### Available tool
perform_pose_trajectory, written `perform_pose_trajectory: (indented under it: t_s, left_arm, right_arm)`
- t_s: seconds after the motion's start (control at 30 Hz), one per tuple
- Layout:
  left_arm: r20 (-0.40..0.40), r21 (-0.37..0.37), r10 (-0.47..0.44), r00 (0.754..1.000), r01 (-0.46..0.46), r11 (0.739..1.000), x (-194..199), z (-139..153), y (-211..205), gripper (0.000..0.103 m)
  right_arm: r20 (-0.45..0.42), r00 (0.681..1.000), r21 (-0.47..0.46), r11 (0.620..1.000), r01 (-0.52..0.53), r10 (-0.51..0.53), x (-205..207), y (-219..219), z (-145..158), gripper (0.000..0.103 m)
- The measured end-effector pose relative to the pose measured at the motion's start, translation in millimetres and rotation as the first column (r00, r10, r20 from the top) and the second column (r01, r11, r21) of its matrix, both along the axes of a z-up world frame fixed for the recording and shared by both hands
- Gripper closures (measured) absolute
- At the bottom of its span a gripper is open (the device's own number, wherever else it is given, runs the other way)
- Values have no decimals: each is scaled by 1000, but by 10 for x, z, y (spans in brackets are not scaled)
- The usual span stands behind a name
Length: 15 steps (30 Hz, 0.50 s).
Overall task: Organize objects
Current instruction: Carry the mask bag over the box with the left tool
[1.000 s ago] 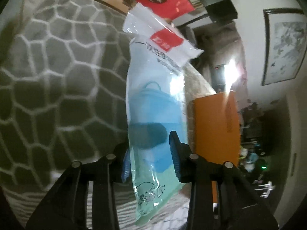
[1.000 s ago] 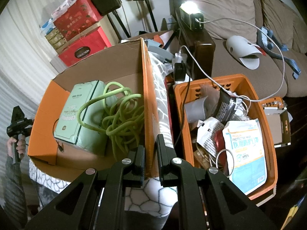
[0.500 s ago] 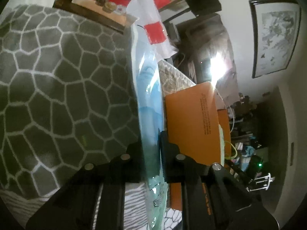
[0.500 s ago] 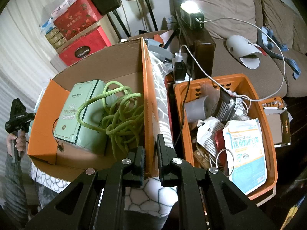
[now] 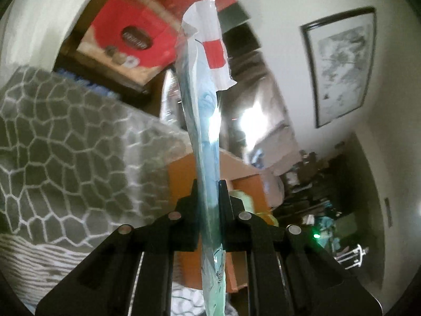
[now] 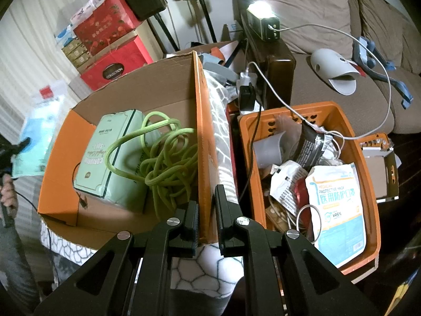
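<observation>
Left claw (image 5: 208, 184): jaws just been closing, now pinched on a thin plastic mask packet (image 5: 206, 137), edge-on to the camera, standing up between the fingers (image 5: 189, 210); white flap with red patch at packet's top. Below and left of it, grey blanket with white cell pattern (image 5: 65, 144). Behind the packet, orange wall of the cardboard box (image 5: 181, 176). Farther back, red gift boxes (image 5: 131, 34), blurred; framed picture (image 5: 342, 63) on the wall to the right.

Right claw (image 6: 206, 205): narrow, clamped on the upright orange flap of the cardboard box (image 6: 202, 131). Inside the box, pale green tissue pack (image 6: 110, 158) with coiled green rope (image 6: 163, 158) lying partly over it. Same mask packet (image 6: 39, 131) seen at far left, outside the box's left wall, held up by the left claw (image 6: 18, 144) with a hand (image 6: 9, 192) below.

Right of the flap, orange plastic basket (image 6: 368, 210) crowded with packets, cables, a white-and-blue mask bag (image 6: 336, 205). Beyond, brown sofa (image 6: 302, 26), small lit lamp (image 6: 260, 13) on a dark box, speakers on stands at rear.
</observation>
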<state>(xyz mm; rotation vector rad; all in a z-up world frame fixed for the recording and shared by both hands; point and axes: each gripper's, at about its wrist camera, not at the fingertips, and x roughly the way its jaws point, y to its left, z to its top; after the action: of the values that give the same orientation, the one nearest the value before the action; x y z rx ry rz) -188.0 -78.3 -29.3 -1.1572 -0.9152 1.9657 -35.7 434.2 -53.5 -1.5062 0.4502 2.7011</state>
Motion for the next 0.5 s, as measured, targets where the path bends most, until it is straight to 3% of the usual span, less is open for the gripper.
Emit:
perform_pose_trajectory:
  t_s: [0.23, 0.5]
  left_arm:
    - [-37, 68, -77, 996, 79, 995, 146, 290, 393, 93]
    - [28, 70, -174, 984, 172, 983, 186, 92, 1102, 93]
  right_arm:
    - [0, 1000, -2, 1000, -1, 1, -5, 4, 3, 94]
    - [1, 1000, -2, 1000, 1, -1, -4, 4, 10, 93]
